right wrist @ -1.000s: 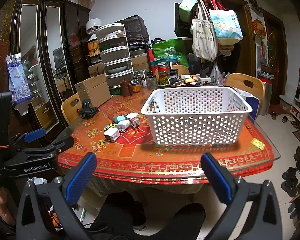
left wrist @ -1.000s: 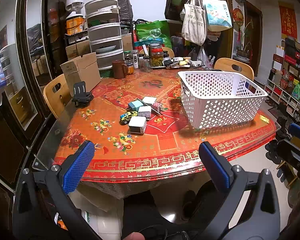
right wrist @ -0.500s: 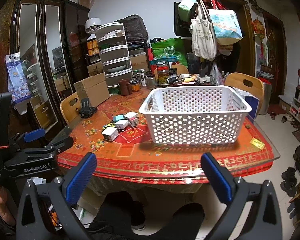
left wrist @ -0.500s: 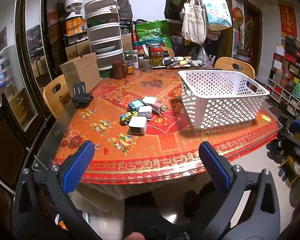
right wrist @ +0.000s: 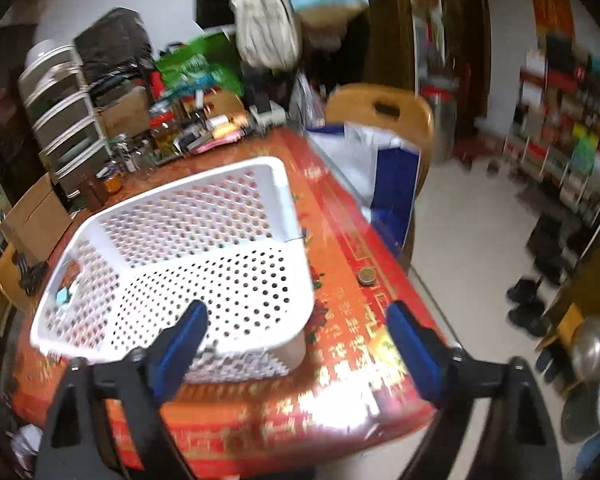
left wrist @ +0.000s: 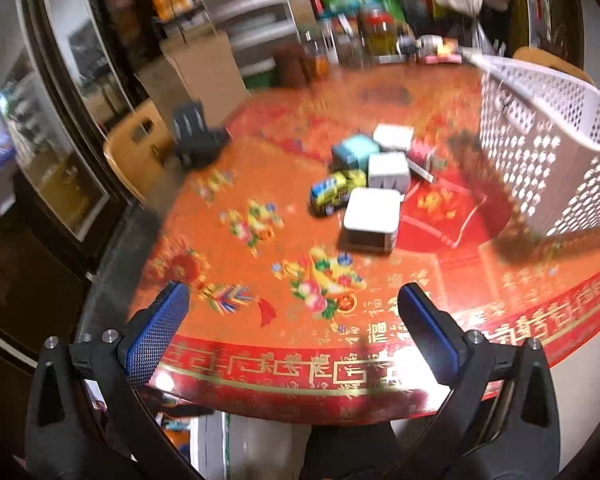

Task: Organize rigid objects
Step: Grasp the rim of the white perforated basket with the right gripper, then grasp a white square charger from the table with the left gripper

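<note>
Left gripper jaws wide, empty, at near table edge; white square box straight ahead, nearest; right gripper jaws wide over white perforated plastic basket

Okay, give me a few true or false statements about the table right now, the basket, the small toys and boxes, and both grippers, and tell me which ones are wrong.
1. The white basket holds the toy car. False: the toy car sits on the tablecloth beside the small boxes.
2. Both grippers are open and hold nothing. True: left gripper, right gripper.
3. A white box lies nearest the left gripper. True.
4. The basket is tipped upside down. False: its opening faces up.
</note>
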A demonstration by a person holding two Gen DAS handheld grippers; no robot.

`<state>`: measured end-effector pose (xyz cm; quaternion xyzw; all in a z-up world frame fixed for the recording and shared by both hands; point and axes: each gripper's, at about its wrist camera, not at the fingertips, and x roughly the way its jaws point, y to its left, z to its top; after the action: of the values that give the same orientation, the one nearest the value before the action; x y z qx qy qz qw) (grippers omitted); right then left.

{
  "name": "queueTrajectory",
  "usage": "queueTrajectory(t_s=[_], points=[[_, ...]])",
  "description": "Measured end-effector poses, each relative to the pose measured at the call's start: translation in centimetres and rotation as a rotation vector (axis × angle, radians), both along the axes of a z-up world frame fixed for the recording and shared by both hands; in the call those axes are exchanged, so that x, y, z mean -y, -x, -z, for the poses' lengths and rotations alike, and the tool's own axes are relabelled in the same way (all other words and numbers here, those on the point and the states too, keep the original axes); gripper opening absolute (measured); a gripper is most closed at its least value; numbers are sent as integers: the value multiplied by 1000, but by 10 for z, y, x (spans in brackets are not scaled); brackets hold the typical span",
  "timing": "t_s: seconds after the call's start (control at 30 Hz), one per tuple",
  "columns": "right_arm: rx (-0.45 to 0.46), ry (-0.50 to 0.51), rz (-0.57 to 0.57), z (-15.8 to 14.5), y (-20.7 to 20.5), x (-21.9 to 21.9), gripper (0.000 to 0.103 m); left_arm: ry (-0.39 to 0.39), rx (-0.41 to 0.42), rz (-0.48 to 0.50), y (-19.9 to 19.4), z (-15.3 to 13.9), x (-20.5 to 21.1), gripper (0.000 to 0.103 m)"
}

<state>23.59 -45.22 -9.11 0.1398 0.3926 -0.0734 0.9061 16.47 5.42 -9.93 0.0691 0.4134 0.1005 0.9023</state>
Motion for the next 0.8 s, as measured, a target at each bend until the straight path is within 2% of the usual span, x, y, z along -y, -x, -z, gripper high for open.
queueTrajectory(t_s=[0.07, 0.13, 0.23, 0.3, 0.47, 0.63, 0.8], points=[[-24, -7, -20, 10, -18, 4, 68, 81, -19, -10, -14, 7, -15, 103], [-39, -7, -37, 17, -31, 4, 51, 123, -28, -14, -22, 14, -24, 103], [-40, -11, -66, 24, -44, -4, 29, 79, -33, -24, -31, 23, -26, 103], [-56, 3, -73, 24, -47, -8, 21, 61, -42, -11, -37, 28, -24, 103], [-88, -5, -102, 32, -53, -15, 18, 64, -68, 43, -51, 34, -7, 103], [-89, -7, -96, 35, -57, -13, 12, 50, -56, 77, -72, 38, 13, 103], [-104, 22, -91, 35, -60, -16, 10, 88, -71, 96, -91, 47, 19, 103]])
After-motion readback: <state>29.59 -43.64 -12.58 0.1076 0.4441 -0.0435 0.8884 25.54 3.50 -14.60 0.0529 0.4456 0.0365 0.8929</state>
